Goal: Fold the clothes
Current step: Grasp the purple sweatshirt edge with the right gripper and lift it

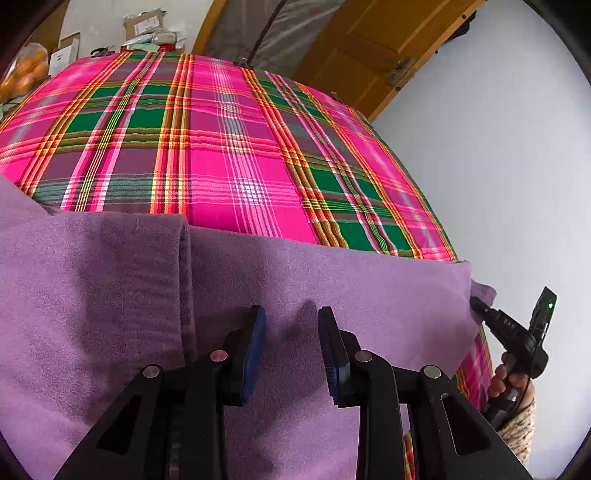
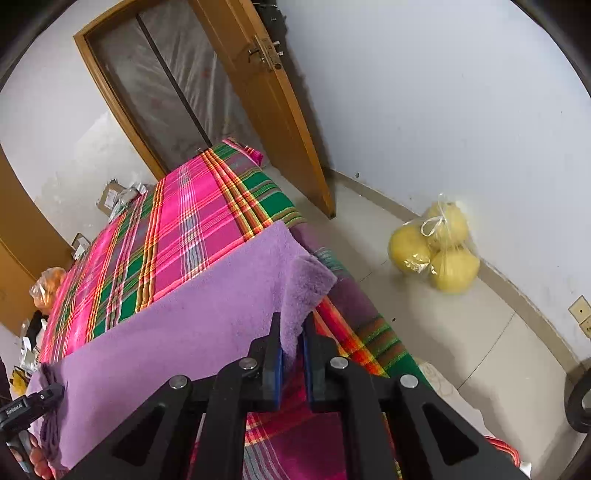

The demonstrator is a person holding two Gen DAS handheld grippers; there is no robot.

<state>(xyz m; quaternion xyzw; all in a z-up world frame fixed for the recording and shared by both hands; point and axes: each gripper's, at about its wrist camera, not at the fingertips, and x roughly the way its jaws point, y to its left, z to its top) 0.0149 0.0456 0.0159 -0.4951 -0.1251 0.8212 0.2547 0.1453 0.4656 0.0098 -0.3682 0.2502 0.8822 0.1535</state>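
A purple fleece garment (image 1: 110, 295) lies across the near end of a pink and green plaid bedspread (image 1: 229, 140). My left gripper (image 1: 291, 314) is closed around a thick bunch of its edge, and the cloth fills the gap between the blue pads. From the right wrist view, the left gripper (image 2: 55, 391) bites the garment's far left corner. My right gripper (image 2: 291, 325) is shut on the garment's other corner (image 2: 306, 284), which sticks up past the fingertips. The right gripper (image 1: 474, 302) also shows at the bed's right edge in the left wrist view. The garment (image 2: 192, 314) stretches flat between the two.
The open wooden door (image 2: 273, 92) stands beyond the bed's far corner. A bag of yellow pomelos (image 2: 432, 251) sits on the tiled floor by the wall. A bag of oranges (image 1: 26, 70) and cardboard boxes (image 1: 144, 24) lie past the bed's far left. A hand (image 1: 502, 380) holds the right gripper.
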